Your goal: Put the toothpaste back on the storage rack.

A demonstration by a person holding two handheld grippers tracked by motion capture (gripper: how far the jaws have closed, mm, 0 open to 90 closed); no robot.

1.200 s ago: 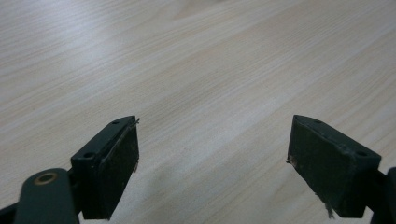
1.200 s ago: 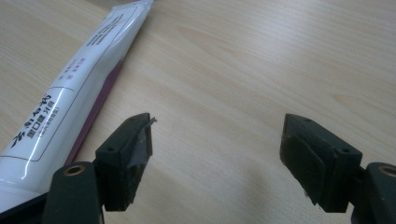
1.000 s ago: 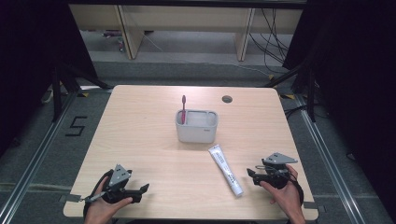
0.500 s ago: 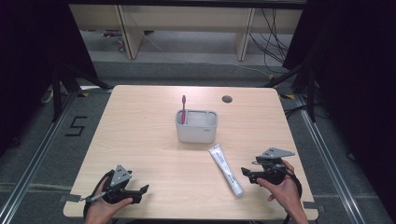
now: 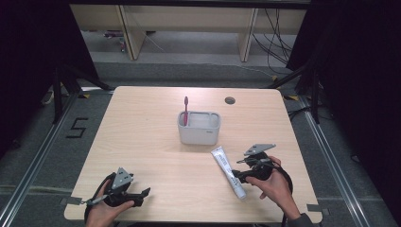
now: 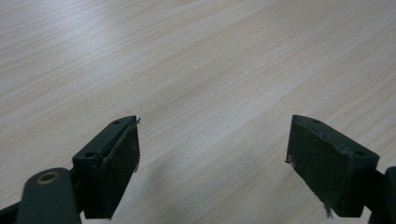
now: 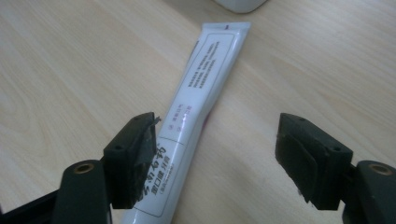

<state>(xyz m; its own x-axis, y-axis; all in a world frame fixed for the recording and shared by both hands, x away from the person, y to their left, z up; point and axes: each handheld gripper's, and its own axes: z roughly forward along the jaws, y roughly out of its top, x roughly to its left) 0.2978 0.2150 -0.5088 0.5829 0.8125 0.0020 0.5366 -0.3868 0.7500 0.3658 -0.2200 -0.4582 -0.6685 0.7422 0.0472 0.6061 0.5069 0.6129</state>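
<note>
Toothpaste tube (image 5: 228,171), white, lying flat.

Cables (image 5: 279,28) trail over grey floor (image 5: 189,61) (behind the table (image 5: 142,137)).

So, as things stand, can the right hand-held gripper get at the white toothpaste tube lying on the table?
Probably yes. The right hand-held gripper is open, and the white toothpaste tube lies flat beside its left jaw, with nothing in between; a small sideways shift should centre it.
</note>
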